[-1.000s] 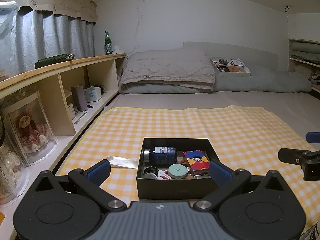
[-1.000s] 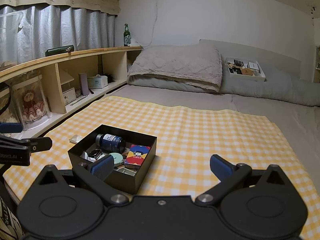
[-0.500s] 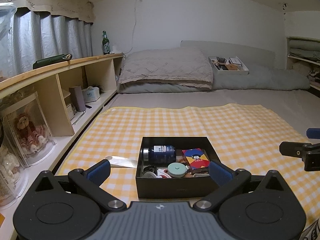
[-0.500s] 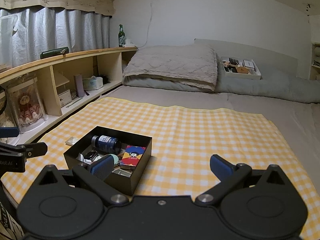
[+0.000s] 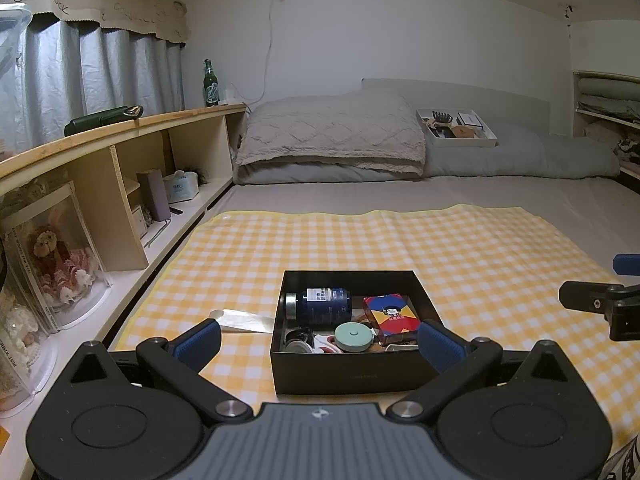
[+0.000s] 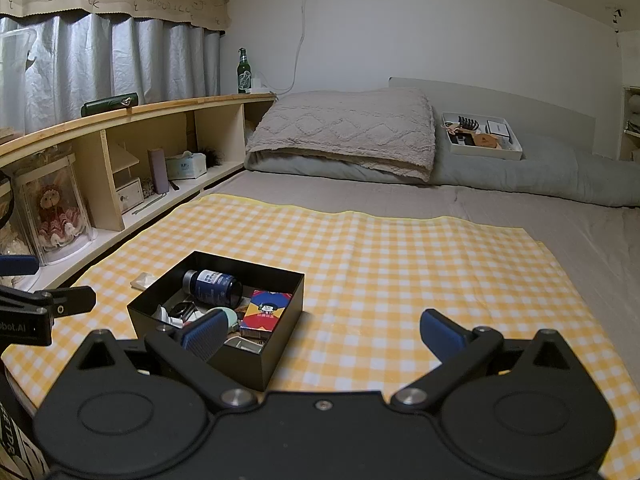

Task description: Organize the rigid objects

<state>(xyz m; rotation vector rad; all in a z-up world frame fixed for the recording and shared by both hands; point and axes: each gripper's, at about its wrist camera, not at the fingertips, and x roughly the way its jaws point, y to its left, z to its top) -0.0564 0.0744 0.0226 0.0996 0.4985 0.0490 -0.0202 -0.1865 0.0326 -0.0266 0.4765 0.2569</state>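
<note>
A black box (image 5: 352, 376) (image 6: 280, 352) sits on the yellow checked cloth (image 5: 400, 240) (image 6: 400, 248). Inside lie a dark blue bottle (image 5: 324, 304) (image 6: 214, 286), a colourful card box (image 5: 392, 318) (image 6: 266, 314), a round green tin (image 5: 352, 336) and small odds. A clear packet (image 5: 240, 320) (image 6: 143, 280) lies on the cloth left of the box. My left gripper (image 5: 320, 344) stands open, its fingers flanking the box's near side. My right gripper (image 6: 322, 334) is open and empty, with the box behind its left finger.
A wooden shelf unit (image 5: 120, 168) with a doll case (image 5: 52, 256), tissue box and green bottle (image 5: 211, 84) runs along the left. A pillow (image 5: 332, 136) and a white tray (image 5: 456, 130) lie at the bed's head. Bare checked cloth stretches right of the box.
Both wrist views have drifted slightly, so the box sits a touch lower and more left in the right view. Both grippers stay open; nothing in the box has moved.
</note>
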